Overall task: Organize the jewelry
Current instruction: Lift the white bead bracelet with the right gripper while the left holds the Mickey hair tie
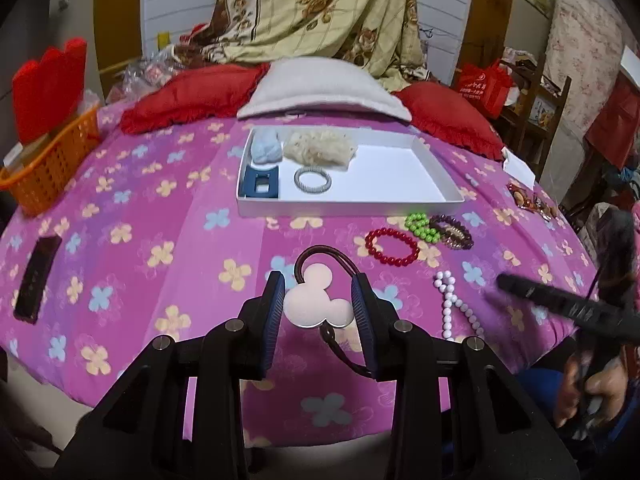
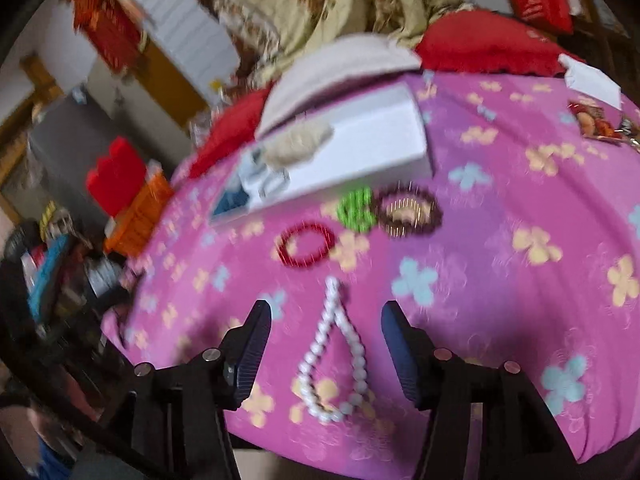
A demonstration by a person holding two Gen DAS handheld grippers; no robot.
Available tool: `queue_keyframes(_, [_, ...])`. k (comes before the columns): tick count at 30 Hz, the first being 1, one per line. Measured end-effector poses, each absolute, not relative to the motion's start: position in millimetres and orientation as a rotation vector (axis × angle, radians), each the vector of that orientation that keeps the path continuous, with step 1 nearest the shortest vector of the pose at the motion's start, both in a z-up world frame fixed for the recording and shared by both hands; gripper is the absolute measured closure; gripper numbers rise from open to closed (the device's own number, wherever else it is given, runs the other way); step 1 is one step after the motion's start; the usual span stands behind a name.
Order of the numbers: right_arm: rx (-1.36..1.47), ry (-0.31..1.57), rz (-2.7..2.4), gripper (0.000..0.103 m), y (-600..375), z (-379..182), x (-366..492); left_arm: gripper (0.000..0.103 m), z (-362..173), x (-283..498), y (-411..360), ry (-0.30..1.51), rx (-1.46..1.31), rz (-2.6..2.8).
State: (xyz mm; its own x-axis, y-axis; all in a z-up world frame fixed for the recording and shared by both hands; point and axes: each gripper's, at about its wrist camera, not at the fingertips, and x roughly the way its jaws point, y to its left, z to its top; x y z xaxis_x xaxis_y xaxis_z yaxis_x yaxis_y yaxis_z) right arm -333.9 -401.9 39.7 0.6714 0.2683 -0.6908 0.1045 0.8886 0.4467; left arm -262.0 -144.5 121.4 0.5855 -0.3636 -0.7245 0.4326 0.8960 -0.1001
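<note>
Where jaws spread wide on both grippers, a pink floral bedspread (image 1: 168,216), red cushions (image 1: 192,96) behind.

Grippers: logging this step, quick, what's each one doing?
Left gripper: open around the mouse-head pendant, fingers not gripping it.
Right gripper: open, empty, straddling the white bead bracelet.
</note>
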Motion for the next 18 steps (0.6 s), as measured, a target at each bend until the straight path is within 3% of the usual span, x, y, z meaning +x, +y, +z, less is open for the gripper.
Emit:
queue_keyframes(9, [0.364,0.882,0.06,0.049,-377.4,12.3,-299.2,0.07,103.4,-250.3,-146.6,0.863,0.1,-0.457])
queue_keyframes(10, [0.342,0.882,0.044,0.052,-376.0,12.3,-294.1,0.07,102.2,-248.8,-146.9,0.867,0.101,-0.456])
queue_keyframes(12, [0.322,0.894,0.033,0.087,-375.9,11.9,-285.8,0.07,99.6,-246.0,-147.5,0.873,0.107,-0.452])
queue_keyframes(14, [0.338,0.888,0.045,0.093,-377.0,13.3,-284.2,0.07,98.8,-244.5,-148.4,0.874,0.116,-0.447])
queue_keyframes(18, [0.375,0.831,0.074,0.094,-380.3,30.5,-292.4,0.07,100.5,-242.1,-150.6,0.869,0.126,-0.447])
